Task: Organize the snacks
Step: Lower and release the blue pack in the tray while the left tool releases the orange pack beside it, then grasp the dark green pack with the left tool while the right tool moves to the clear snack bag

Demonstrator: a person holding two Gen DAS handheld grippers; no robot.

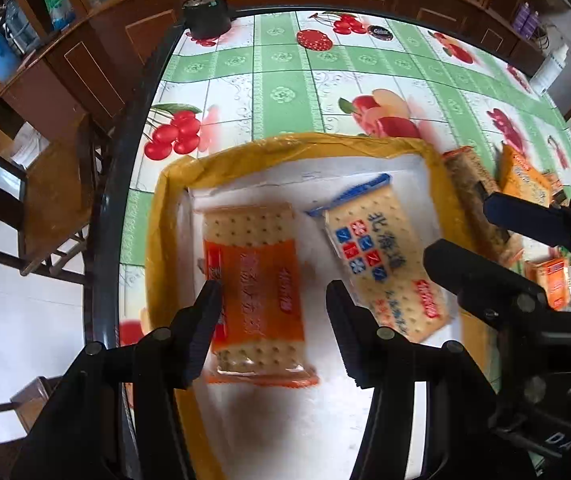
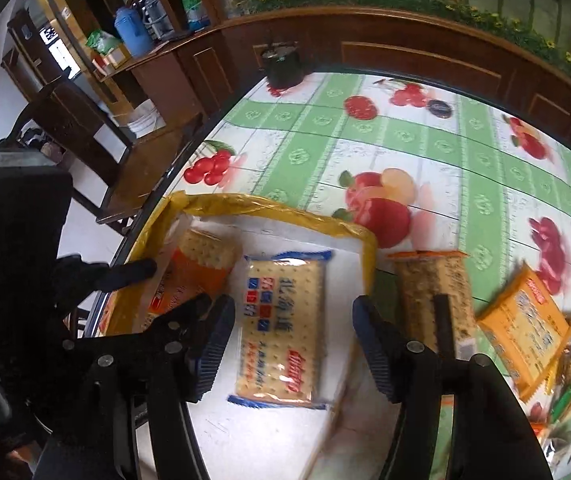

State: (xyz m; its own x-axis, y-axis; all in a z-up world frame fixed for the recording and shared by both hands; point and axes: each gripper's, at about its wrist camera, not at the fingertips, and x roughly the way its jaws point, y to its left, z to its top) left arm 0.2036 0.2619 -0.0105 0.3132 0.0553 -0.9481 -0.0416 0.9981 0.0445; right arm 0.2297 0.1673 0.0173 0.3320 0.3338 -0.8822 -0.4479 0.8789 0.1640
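Snacks already sorted — an orange-wrapped rectangular cracker packet (image 1: 255, 292) and a blue-edged cream cracker packet (image 1: 381, 256) — lie flat in the shallow yellow-rimmed tray with a white floor (image 1: 157, 216). The orange packet sits between and just ahead of the left hand-held gripper (image 1: 273, 300), whose jaws stand wide apart and hold nothing. The blue-edged packet lies between the fingers of the right hand-held gripper (image 2: 289, 340), likewise wide open and empty. Unsorted packets remain on the fruit-print tabletop (image 2: 425, 152) to the right of that gripper: a dark speckled cracker packet (image 2: 433, 300) and a yellow-orange foil packet (image 2: 525, 328).

Risk: the two grippers work close together over the tray — a careless reach could knock a finger against the other tool or nudge the light tray toward the near tabletop edge.

Motion blur smears the packet print. The tray's near side is cut off, and the pile at far right cannot be counted.
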